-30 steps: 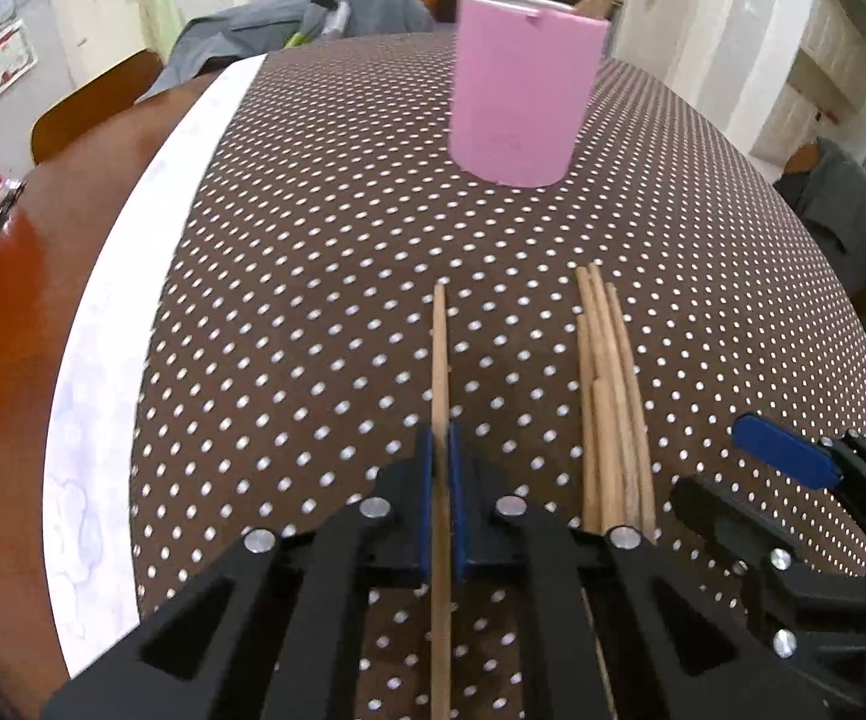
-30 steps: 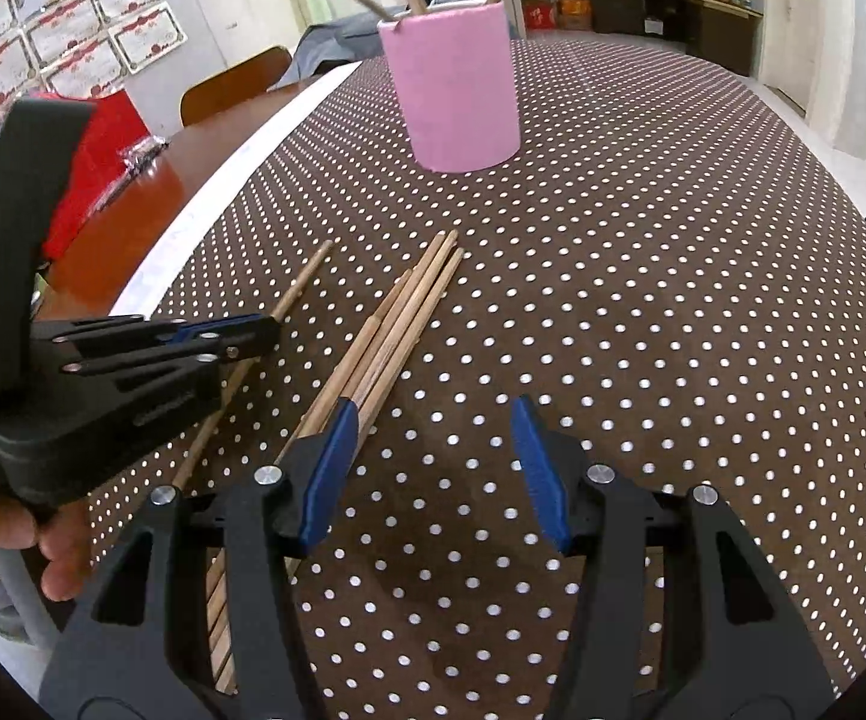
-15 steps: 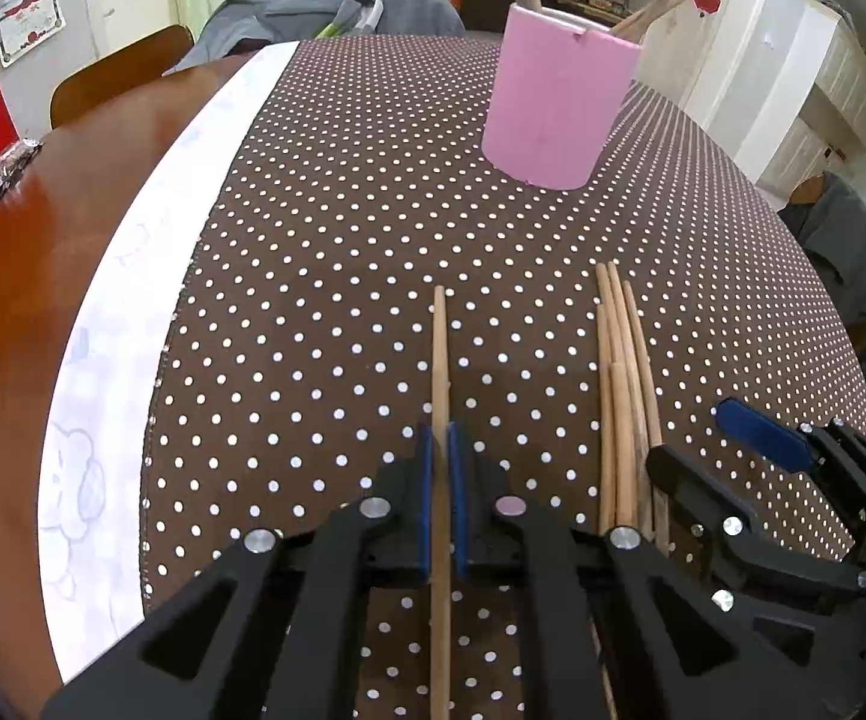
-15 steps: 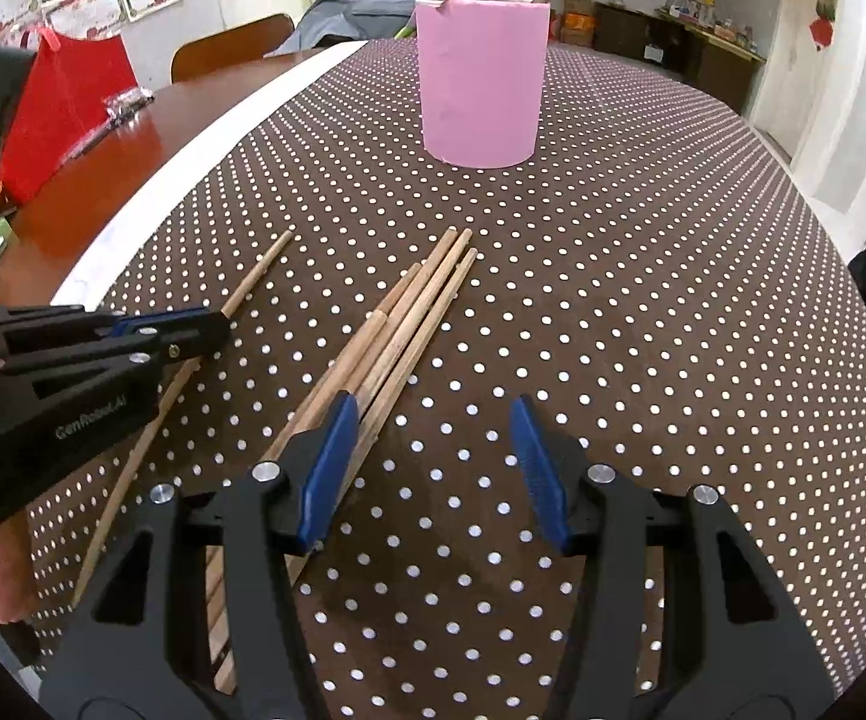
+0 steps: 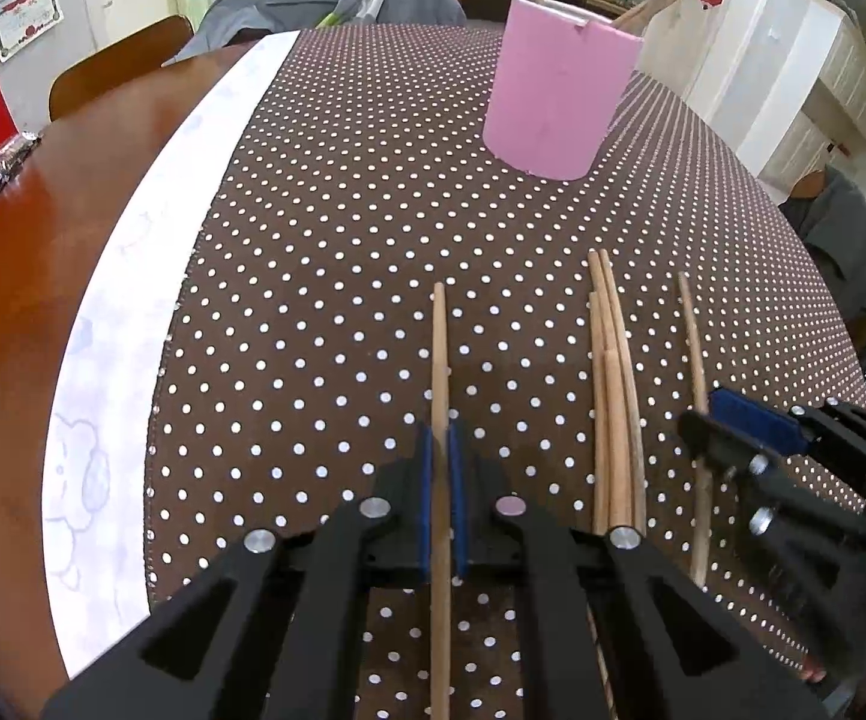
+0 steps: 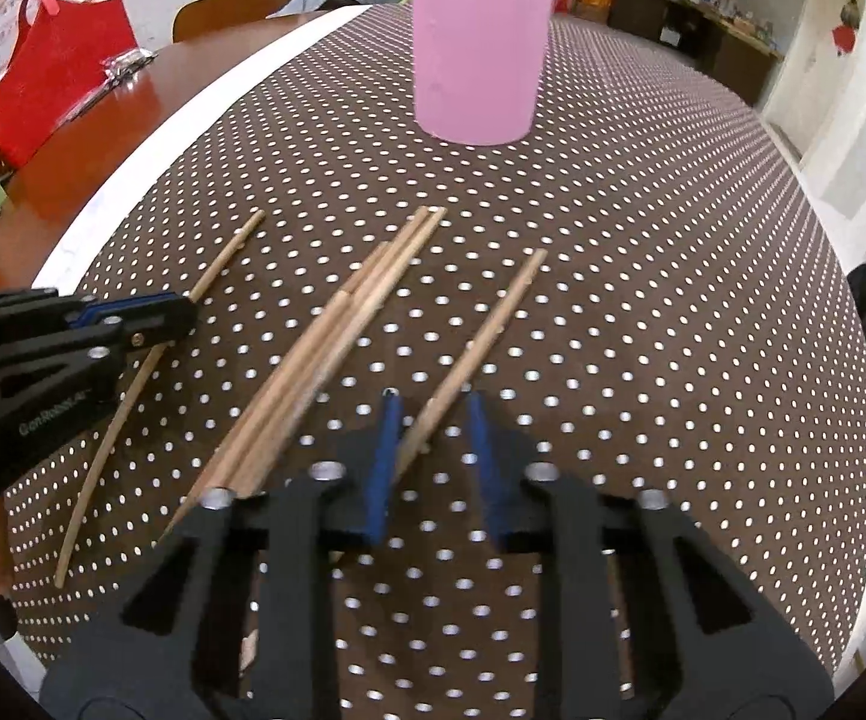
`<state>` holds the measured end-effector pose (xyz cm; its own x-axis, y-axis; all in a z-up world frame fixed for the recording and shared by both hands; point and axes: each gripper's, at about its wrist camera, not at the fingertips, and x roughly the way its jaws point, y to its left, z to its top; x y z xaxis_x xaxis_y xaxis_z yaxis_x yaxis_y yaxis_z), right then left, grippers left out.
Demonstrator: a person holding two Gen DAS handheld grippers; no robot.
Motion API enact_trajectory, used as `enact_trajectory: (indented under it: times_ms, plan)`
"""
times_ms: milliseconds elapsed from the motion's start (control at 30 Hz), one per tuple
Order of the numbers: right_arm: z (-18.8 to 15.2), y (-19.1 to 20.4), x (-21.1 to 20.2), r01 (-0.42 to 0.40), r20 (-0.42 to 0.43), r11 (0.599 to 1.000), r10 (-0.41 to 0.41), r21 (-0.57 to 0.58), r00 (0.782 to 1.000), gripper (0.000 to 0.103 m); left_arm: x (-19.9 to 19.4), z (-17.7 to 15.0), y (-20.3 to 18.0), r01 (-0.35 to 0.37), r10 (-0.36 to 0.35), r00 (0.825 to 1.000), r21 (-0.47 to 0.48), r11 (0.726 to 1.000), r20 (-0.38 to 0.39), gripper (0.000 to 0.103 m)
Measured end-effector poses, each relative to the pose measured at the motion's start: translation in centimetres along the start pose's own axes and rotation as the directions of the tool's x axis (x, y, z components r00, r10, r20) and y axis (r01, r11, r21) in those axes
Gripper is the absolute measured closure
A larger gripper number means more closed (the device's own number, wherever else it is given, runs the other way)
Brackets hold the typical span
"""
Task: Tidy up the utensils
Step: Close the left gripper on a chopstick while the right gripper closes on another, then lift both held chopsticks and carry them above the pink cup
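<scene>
My left gripper (image 5: 440, 438) is shut on a single wooden chopstick (image 5: 439, 348) that lies on the dotted tablecloth. Right of it lies a bundle of chopsticks (image 5: 610, 390), also in the right wrist view (image 6: 324, 348). One more chopstick (image 6: 493, 312) lies apart from the bundle and runs between the blue pads of my right gripper (image 6: 433, 402). Those jaws are closing, and a gap still shows beside the stick. A pink cup (image 6: 481, 60) with several chopsticks in it stands upright further back (image 5: 559, 96).
The brown polka-dot tablecloth (image 5: 324, 228) has a white band (image 5: 132, 300) along its left edge, with bare wooden table beyond. A red bag (image 6: 54, 78) sits at the far left. A chair (image 5: 114, 66) and grey clothing (image 5: 324, 0) are behind the table.
The right jaws have narrowed around one chopstick, which now lies apart from the bundle, to its right. The left gripper still holds its chopstick in the same place.
</scene>
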<state>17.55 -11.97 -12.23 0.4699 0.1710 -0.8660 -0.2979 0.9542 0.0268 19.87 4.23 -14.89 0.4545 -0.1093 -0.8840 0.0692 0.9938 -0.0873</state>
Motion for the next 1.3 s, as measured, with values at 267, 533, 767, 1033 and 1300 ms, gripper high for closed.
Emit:
enact_trajectory:
  times_ms: [267, 533, 767, 1033, 1300]
  plan:
    - [0.0, -3.3, -0.2, -0.129, -0.015, 0.987, 0.131, 0.093, 0.991, 0.095, -1.6, 0.4, 0.0, 0.028, -0.028, 0.998, -0.007, 1.000, 0.054, 0.097]
    - [-1.2, -5.2, -2.0, -0.168, 0.030, 0.979, 0.166, 0.118, 0.986, 0.096, -4.1, 0.8, -0.6, 0.082, -0.081, 0.988, -0.003, 0.997, 0.130, 0.097]
    - [-1.3, -6.5, -4.6, -0.210, 0.113, 0.970, 0.197, 0.121, 0.974, 0.096, -6.7, 1.1, -1.6, 0.115, -0.118, 0.973, 0.026, 0.993, 0.198, 0.097]
    - [-1.9, -8.4, -8.3, -0.332, 0.276, 0.933, 0.285, 0.140, 0.918, 0.096, -8.5, 1.5, -2.5, 0.198, -0.208, 0.949, 0.068, 0.978, 0.237, 0.097]
    - [-1.4, -8.3, -11.1, -0.376, 0.397, 0.918, 0.300, 0.127, 0.867, 0.096, -10.2, 1.7, -3.8, 0.237, -0.263, 0.912, 0.119, 0.964, 0.314, 0.097]
